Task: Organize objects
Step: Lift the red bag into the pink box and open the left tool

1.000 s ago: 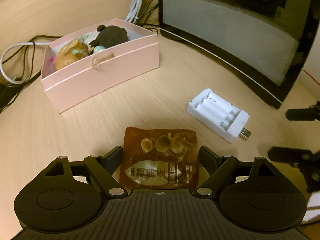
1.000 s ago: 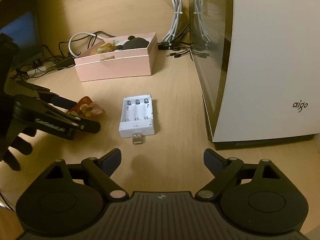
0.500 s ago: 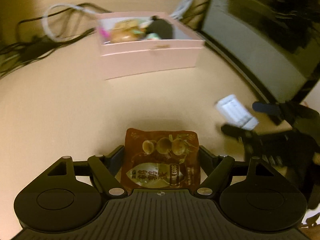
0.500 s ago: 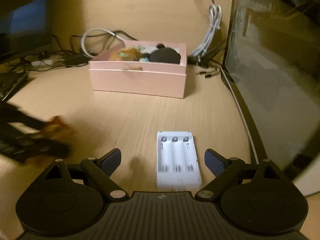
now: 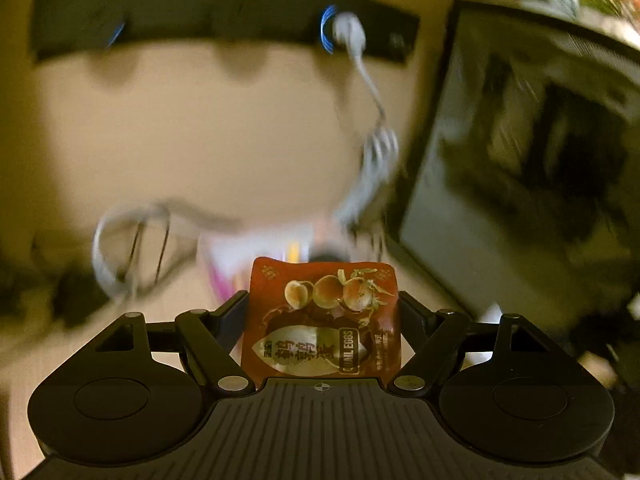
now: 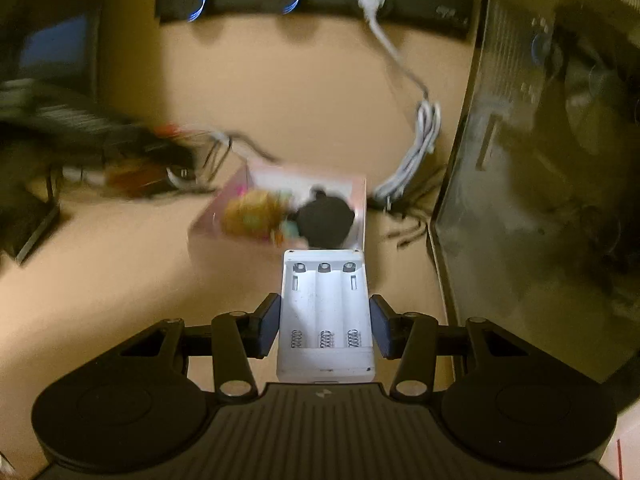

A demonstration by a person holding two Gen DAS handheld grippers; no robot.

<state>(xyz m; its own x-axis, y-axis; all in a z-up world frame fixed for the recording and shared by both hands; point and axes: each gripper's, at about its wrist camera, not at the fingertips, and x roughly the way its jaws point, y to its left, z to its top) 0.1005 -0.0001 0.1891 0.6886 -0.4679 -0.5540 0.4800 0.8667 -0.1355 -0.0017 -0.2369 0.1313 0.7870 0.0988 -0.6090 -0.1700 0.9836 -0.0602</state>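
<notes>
My left gripper (image 5: 322,312) is shut on a red-brown quail egg packet (image 5: 322,320) and holds it up in the air. The pink box (image 5: 256,252) shows blurred just beyond the packet. My right gripper (image 6: 325,322) is shut on a white battery charger (image 6: 325,316) and holds it above the desk, just in front of the pink box (image 6: 360,200). The box holds a black round object (image 6: 326,222), an orange-yellow item (image 6: 250,216) and other small things. The left gripper with its packet shows as a dark blur in the right wrist view (image 6: 132,160), left of the box.
A black power strip (image 6: 312,0) with blue lights runs along the back wall, with a white plug and cable (image 6: 420,132) hanging down. A computer case with a glass side (image 6: 540,200) stands at the right. Tangled cables (image 5: 128,248) lie left of the box.
My right gripper has closed on the battery charger and lifted it toward the pink box. My left gripper has raised the packet and moved toward the box. Both views are blurred by motion.
</notes>
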